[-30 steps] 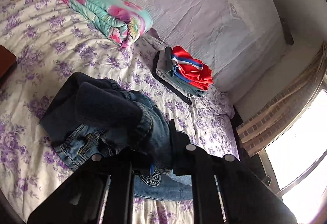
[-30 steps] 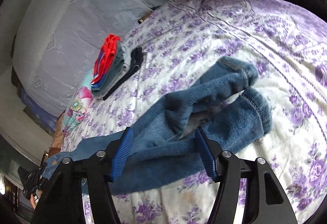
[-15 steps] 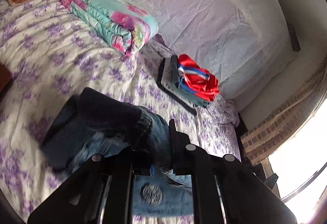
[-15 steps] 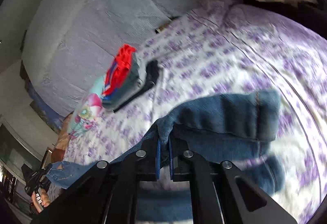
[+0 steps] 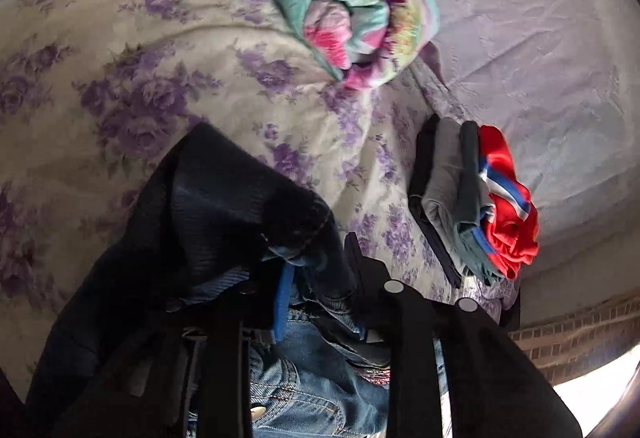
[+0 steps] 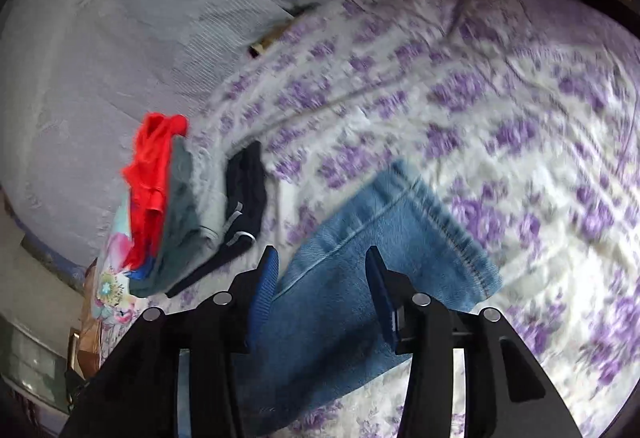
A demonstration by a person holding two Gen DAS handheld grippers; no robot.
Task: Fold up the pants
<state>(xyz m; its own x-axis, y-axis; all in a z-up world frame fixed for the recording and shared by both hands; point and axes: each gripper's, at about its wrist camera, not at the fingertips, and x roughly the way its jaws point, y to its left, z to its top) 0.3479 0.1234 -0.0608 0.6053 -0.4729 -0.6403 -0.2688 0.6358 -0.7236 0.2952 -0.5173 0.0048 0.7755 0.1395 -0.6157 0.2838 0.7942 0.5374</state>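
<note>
Blue denim pants (image 6: 360, 302) lie on the purple-flowered bedspread (image 6: 500, 110), the leg's long axis running from your right gripper (image 6: 320, 274) toward the hem. Its jaws have just parted, straddling the leg. Your left gripper (image 5: 316, 274), tilted downward, has just loosened; denim lies bunched between its jaws.

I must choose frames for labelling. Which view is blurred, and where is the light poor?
Right wrist view: motion blur smears the floral bedspread and the folded clothes stack; the jeans are evenly lit. Left wrist view: sharper, but the jeans are nearly black in shadow, and glare whitens the lower right corner.
</note>
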